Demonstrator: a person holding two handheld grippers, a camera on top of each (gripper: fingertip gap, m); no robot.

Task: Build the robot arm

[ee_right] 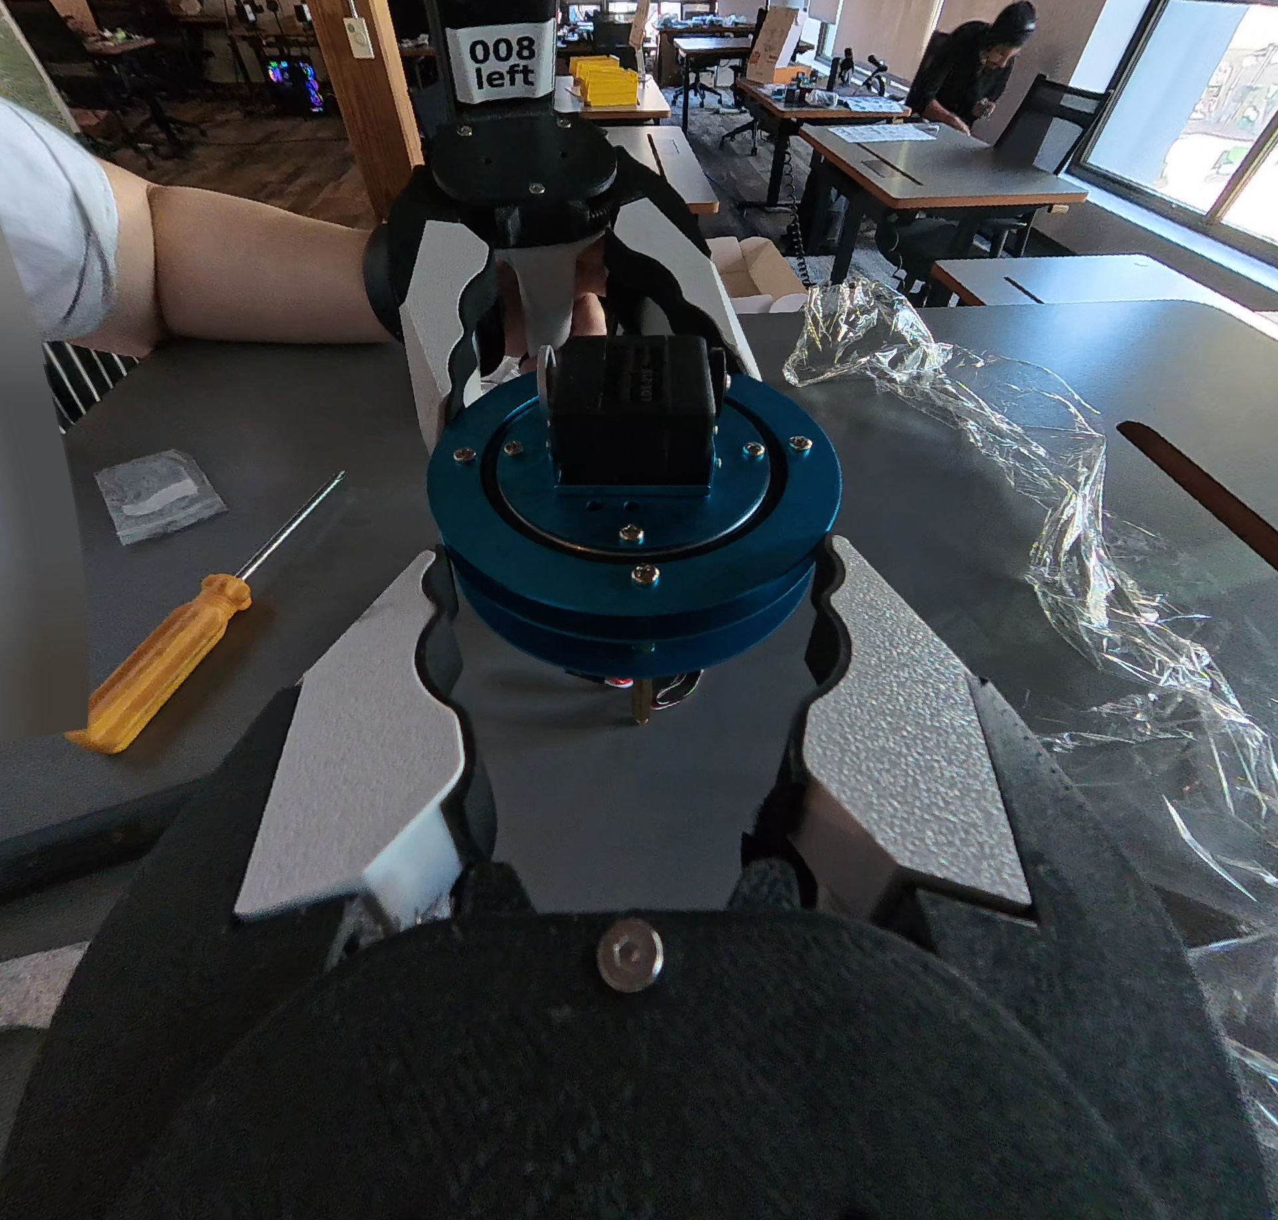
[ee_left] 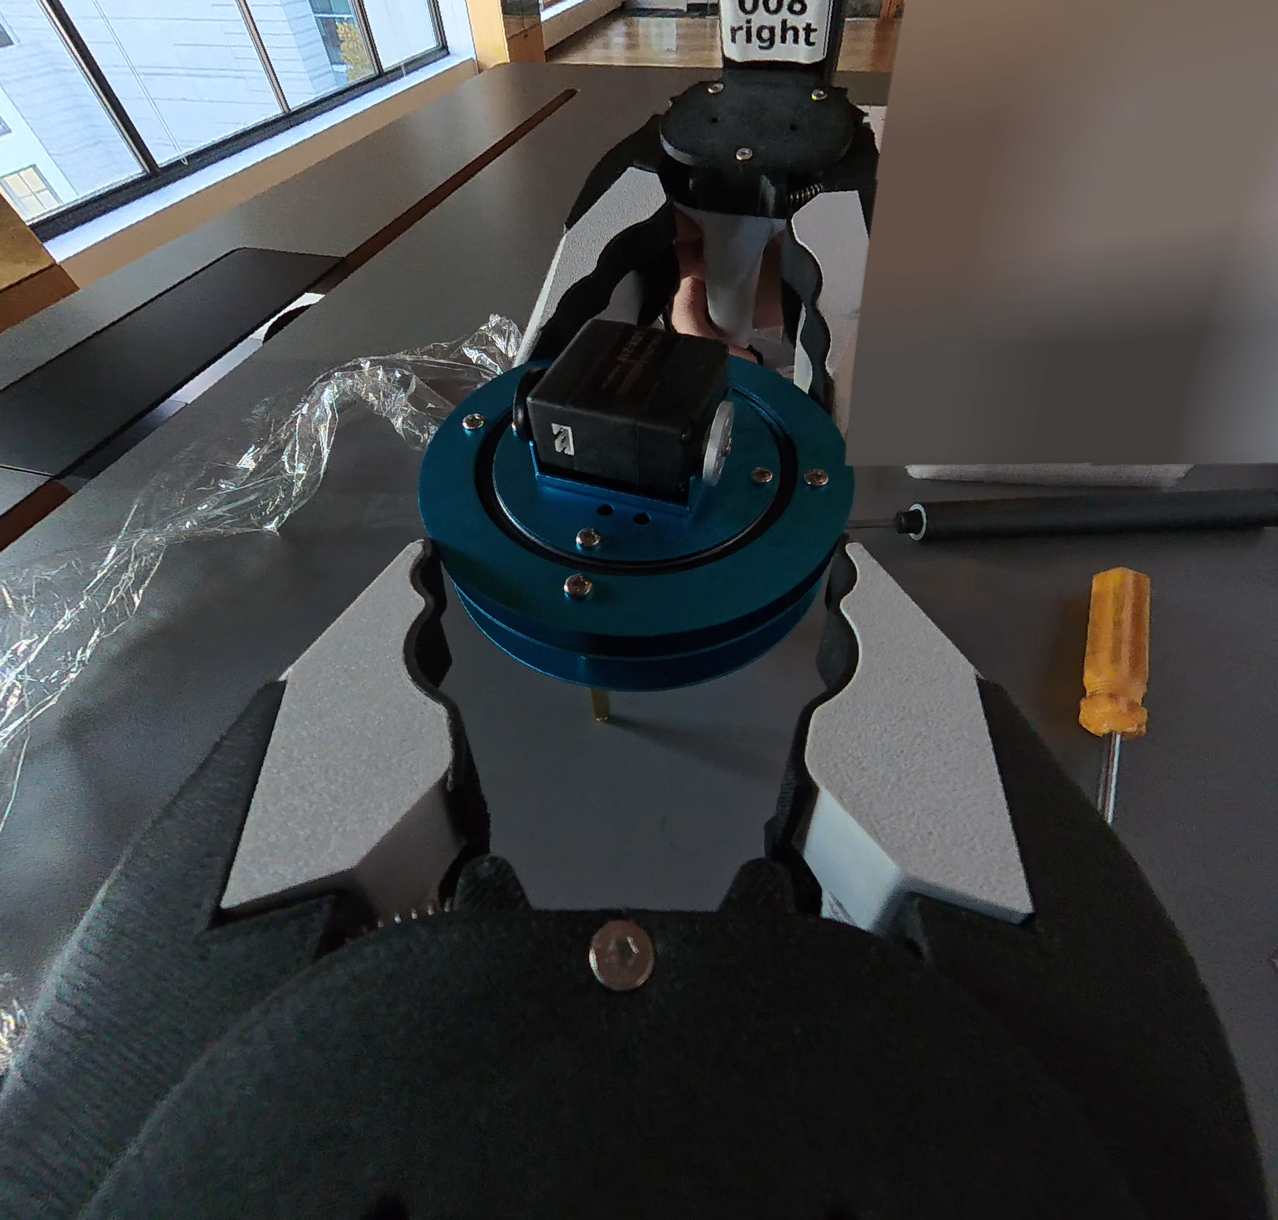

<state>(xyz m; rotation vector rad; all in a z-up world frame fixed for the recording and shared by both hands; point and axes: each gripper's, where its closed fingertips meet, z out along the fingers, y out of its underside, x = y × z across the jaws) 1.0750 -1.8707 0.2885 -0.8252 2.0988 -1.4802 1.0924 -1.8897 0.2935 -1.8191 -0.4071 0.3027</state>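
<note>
A blue round metal base (ee_left: 664,606) with a black servo (ee_left: 622,412) mounted on top sits between both grippers, over the dark grey table (ee_left: 359,329). My left gripper (ee_left: 636,561) is shut on the base's near rim, fingertips pressing both sides. My right gripper (ee_right: 636,557) is shut on the same base (ee_right: 539,550) from the opposite side; the servo (ee_right: 633,419) faces it. Each gripper's fingers (ee_left: 806,329) show beyond the base in the other's view. A brass standoff (ee_right: 642,703) hangs under the base, down to the table top.
A yellow-handled screwdriver (ee_left: 1113,647) (ee_right: 166,654) and a black-handled tool (ee_left: 1093,516) lie on one side. Crumpled clear plastic wrap (ee_left: 228,467) (ee_right: 1037,467) lies on the other. A small plastic bag (ee_right: 155,495) lies near a person's forearm (ee_right: 263,274). A person sits at a far desk (ee_right: 968,73). The tips of one gripper are about 5 cm away from the tips of the other.
</note>
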